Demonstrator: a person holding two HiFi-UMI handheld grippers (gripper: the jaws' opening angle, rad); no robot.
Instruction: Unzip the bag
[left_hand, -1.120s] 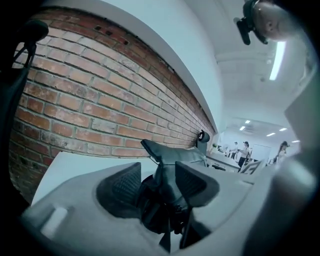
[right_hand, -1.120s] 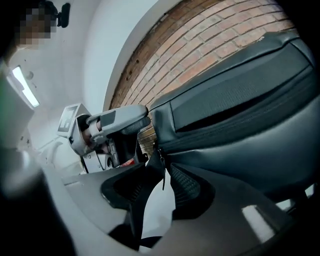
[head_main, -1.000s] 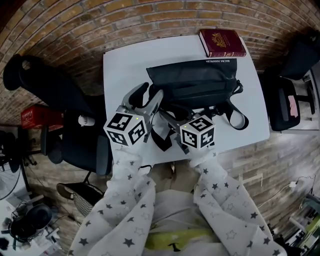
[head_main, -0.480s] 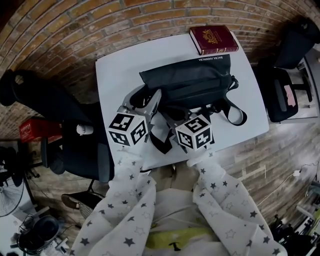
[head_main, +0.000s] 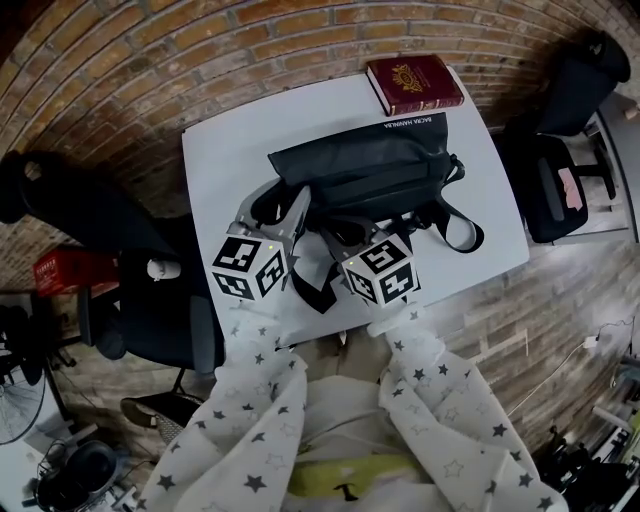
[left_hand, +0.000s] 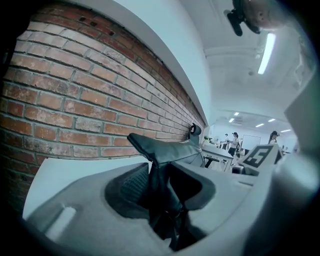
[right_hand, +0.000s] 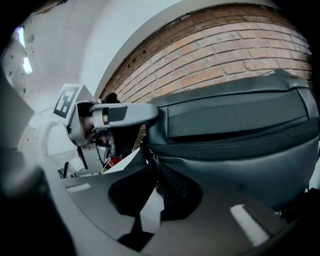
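A black bag (head_main: 370, 165) lies on the white table (head_main: 225, 150), its strap (head_main: 462, 228) trailing to the right. My left gripper (head_main: 275, 208) is at the bag's left end. In the left gripper view its jaws have just been closing, and the gripper (left_hand: 161, 176) pinches a black fabric tab of the bag (left_hand: 165, 150). My right gripper (head_main: 338, 233) sits at the bag's near edge. Its jaws have also just been closing, and the gripper (right_hand: 155, 176) is nearly shut on the thin metal zipper pull (right_hand: 154, 165) below the zip line of the bag (right_hand: 235, 125).
A dark red book (head_main: 413, 82) lies at the table's far right corner, just behind the bag. Black office chairs stand to the left (head_main: 150, 290) and right (head_main: 560, 185) of the table. A brick wall (left_hand: 75, 100) runs behind it.
Both pairs of jaws have drawn in, the left on the bag's end tab and the right on the zipper pull. The hands have stayed nearly in place; the head camera has shifted slightly.
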